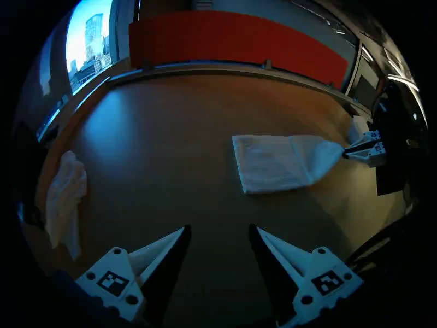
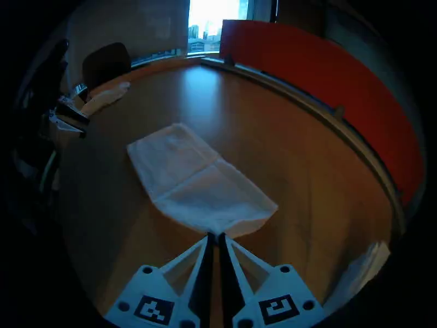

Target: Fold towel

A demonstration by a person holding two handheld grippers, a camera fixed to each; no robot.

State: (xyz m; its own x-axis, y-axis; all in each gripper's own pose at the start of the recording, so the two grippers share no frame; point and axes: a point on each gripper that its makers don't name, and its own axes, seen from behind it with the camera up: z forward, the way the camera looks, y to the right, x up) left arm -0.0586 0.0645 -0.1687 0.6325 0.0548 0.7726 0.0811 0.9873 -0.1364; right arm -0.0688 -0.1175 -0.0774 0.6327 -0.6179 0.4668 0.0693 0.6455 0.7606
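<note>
Right tongs pinch the towel corner — left tongs wide; crumpled cloth apart.

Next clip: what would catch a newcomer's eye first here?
A white towel lies on the wooden table, one corner pinched by the shut right gripper. The left gripper hangs open over bare wood; a red partition lines the far edge, and a crumpled cloth sits at the side.

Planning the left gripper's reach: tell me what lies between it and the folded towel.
The stretch is bare: in the left gripper view, plain wooden table runs from the open left gripper to the towel.
</note>
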